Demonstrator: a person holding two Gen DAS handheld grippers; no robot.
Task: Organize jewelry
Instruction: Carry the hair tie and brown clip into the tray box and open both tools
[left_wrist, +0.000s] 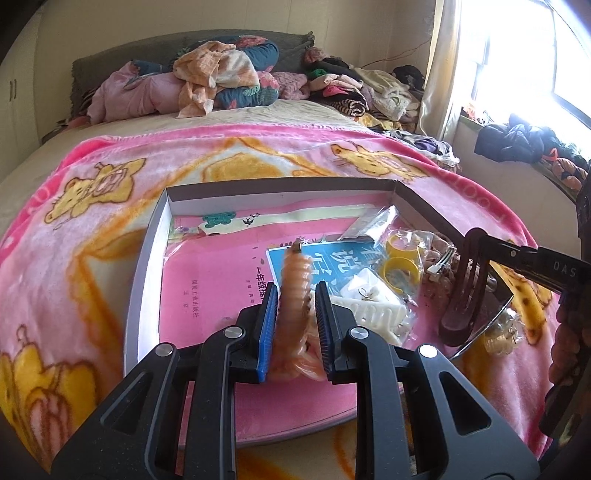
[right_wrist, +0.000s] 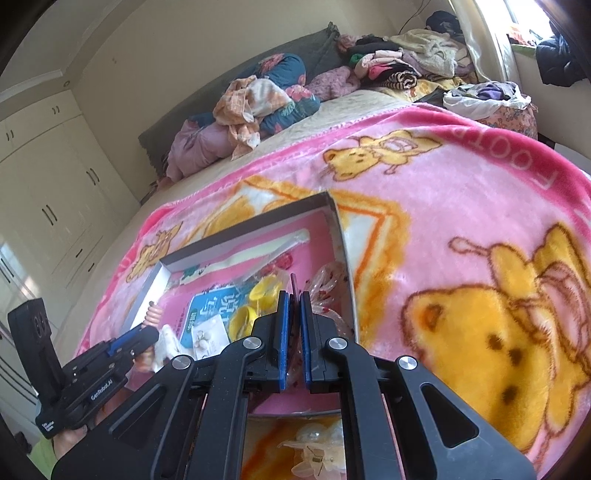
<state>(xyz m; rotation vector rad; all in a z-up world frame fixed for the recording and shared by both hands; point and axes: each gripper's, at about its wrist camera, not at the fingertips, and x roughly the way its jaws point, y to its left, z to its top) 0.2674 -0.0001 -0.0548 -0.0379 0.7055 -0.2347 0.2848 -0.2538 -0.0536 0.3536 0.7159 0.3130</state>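
Observation:
My left gripper is shut on an orange ribbed hair clip and holds it above the open shallow box on the pink blanket. My right gripper is shut on a dark brown hair clip, held over the box's right side. In the box lie yellow rings in a clear bag, a white comb clip, a small bag with earrings and a blue card. The left gripper also shows in the right wrist view.
A pale claw clip lies on the blanket just outside the box's near edge. The pink bear-print blanket covers the bed. Piles of clothes and bedding sit at the far end. A windowsill with clothes is to the right.

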